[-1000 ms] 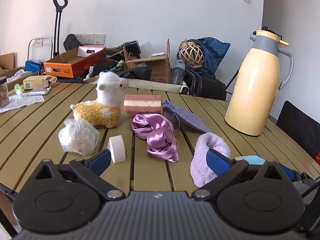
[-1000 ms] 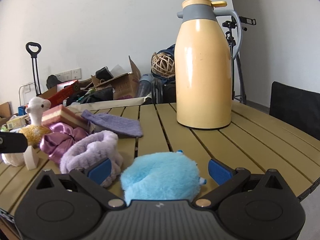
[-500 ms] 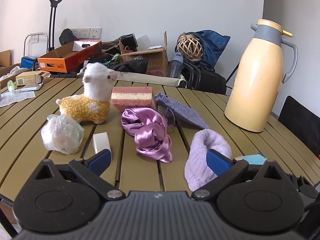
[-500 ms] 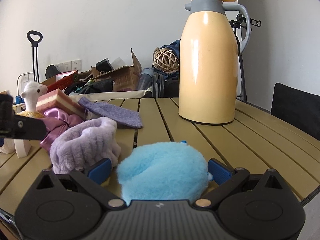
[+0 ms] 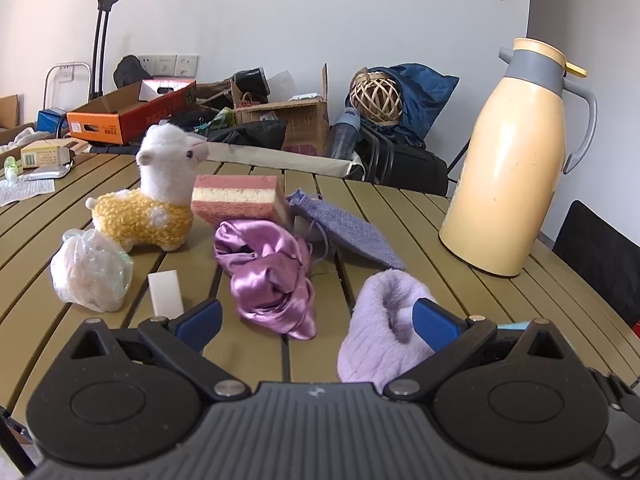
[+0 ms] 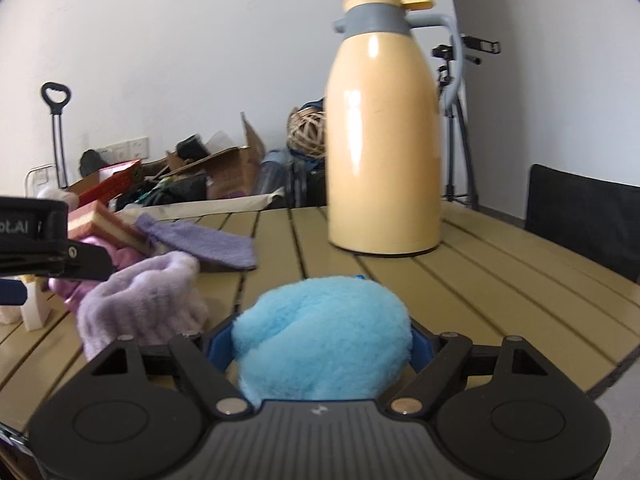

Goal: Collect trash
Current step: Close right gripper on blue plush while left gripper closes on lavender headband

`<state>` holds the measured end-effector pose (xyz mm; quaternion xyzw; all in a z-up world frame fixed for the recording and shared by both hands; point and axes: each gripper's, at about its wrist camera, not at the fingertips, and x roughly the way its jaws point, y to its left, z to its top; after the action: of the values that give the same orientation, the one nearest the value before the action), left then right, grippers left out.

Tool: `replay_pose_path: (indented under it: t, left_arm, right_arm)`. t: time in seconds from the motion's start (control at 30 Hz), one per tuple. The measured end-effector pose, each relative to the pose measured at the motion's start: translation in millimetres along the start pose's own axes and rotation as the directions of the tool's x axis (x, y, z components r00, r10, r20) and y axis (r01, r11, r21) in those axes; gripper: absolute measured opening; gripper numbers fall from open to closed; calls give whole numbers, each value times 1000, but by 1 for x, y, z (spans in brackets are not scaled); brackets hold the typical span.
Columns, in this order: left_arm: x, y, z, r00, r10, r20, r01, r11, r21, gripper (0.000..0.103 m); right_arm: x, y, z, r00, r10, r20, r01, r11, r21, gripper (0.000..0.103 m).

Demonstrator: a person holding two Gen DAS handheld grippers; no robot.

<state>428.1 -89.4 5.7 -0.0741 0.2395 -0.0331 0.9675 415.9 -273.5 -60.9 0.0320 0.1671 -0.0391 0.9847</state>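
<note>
A crumpled clear plastic bag point(image 5: 91, 276) of pale trash sits on the slatted worktop point(image 5: 448, 272) beside the alpaca toy point(image 5: 154, 196). The left hand-held gripper point(image 5: 316, 322) gapes wide, empty. The right hand-held gripper point(image 6: 320, 346) is closing, pads touching a fluffy blue puff point(image 6: 322, 334).

1 flask point(image 5: 516, 168), 1 llama point(image 5: 154, 196) (maybe more)

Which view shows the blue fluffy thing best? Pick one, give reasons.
The right wrist view: the blue fluffy thing fills the foreground between the closing blue pads of the right hand-held gripper. The left wrist view shows only a sliver at its lower right.
</note>
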Motion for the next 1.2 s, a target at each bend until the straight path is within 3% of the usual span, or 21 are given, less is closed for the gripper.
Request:
replay_pose_path:
  t: [0.43,0.83,1.2]
  left_arm:
    - [32,-28,-7,1000,-13,-24,13,1000,14,103]
    - [49,-55,-21,1000,21,-23,-19,995,101,102]
    - [46,-70,-31,995,102,1,-101,981,168,71]
  right_arm:
    - [-8,-58,-6,985,-170,11,169,985,32,81]
    - [-14,-77,-7,982,-191,18,190,981,48,81]
    - [-23,-78,-5,983,-182,29,179,982,64,81]
